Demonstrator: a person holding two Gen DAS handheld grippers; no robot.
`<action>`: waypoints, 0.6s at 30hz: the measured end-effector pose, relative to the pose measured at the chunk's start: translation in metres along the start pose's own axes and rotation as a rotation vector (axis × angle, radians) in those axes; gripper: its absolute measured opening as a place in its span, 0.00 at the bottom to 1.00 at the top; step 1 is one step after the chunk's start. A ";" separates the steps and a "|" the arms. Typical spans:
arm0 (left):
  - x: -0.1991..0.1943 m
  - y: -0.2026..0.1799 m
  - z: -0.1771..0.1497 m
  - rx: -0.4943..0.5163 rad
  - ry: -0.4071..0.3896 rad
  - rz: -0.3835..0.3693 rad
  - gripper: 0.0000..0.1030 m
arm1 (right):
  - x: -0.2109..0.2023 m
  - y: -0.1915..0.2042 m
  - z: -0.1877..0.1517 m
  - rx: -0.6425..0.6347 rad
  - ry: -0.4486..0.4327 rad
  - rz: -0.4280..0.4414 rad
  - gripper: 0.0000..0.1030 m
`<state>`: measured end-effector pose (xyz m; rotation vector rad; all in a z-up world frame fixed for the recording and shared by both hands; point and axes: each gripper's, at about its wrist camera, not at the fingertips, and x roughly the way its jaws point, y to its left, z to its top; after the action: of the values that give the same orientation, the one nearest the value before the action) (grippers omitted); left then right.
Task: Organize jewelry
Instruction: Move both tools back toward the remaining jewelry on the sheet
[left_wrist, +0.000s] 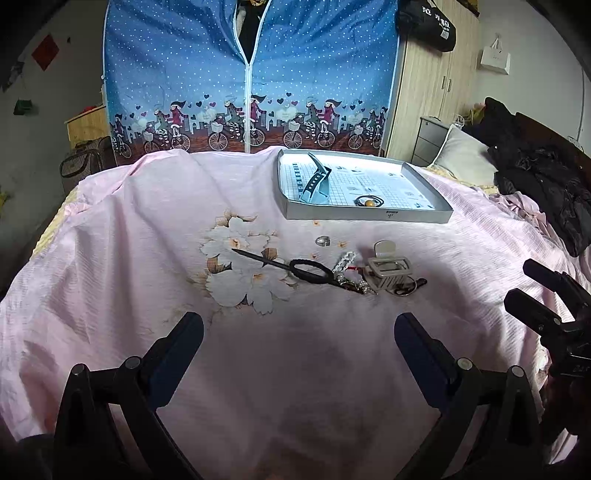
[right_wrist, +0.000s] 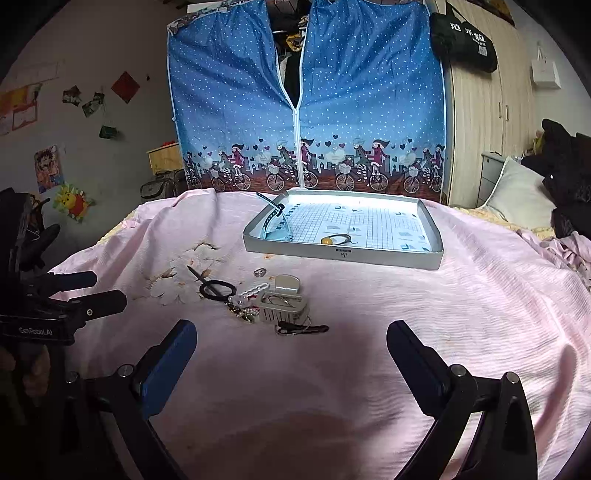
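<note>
A grey tray (left_wrist: 365, 215) (right_wrist: 343, 254) lies on the pink bedspread, holding a blue strap (left_wrist: 314, 181) (right_wrist: 275, 221) and a black hair tie with an amber bead (left_wrist: 368, 201) (right_wrist: 334, 239). In front of it lie a ring (left_wrist: 322, 240) (right_wrist: 259, 272), a black hair stick (left_wrist: 266, 260) (right_wrist: 195, 274), a black hair loop (left_wrist: 312, 269) (right_wrist: 217, 288), a white bead chain (left_wrist: 343, 260) (right_wrist: 253, 290) and a silver claw clip (left_wrist: 388, 267) (right_wrist: 282, 304). My left gripper (left_wrist: 299, 332) and right gripper (right_wrist: 291, 341) both hover open and empty short of the pile.
A blue fabric wardrobe (left_wrist: 251, 74) stands behind the bed. A wooden wardrobe (right_wrist: 487, 110), a pillow (right_wrist: 517, 195) and dark clothes (left_wrist: 535, 177) are on the right. Bare pink bedspread (right_wrist: 461, 314) stretches right of the pile.
</note>
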<state>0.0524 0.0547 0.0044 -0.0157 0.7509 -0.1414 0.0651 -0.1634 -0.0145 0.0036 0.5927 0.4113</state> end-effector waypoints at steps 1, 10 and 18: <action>0.002 0.001 0.000 0.000 0.007 -0.002 0.98 | 0.002 -0.001 -0.002 0.007 0.011 0.000 1.00; 0.038 0.002 0.006 0.044 0.184 -0.026 0.98 | 0.034 -0.006 -0.010 0.008 0.154 -0.067 1.00; 0.073 0.024 0.028 -0.025 0.302 -0.066 0.98 | 0.051 -0.018 -0.005 0.107 0.158 0.001 1.00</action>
<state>0.1268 0.0676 -0.0263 -0.0432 1.0542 -0.1997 0.1076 -0.1613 -0.0484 0.0747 0.7702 0.3823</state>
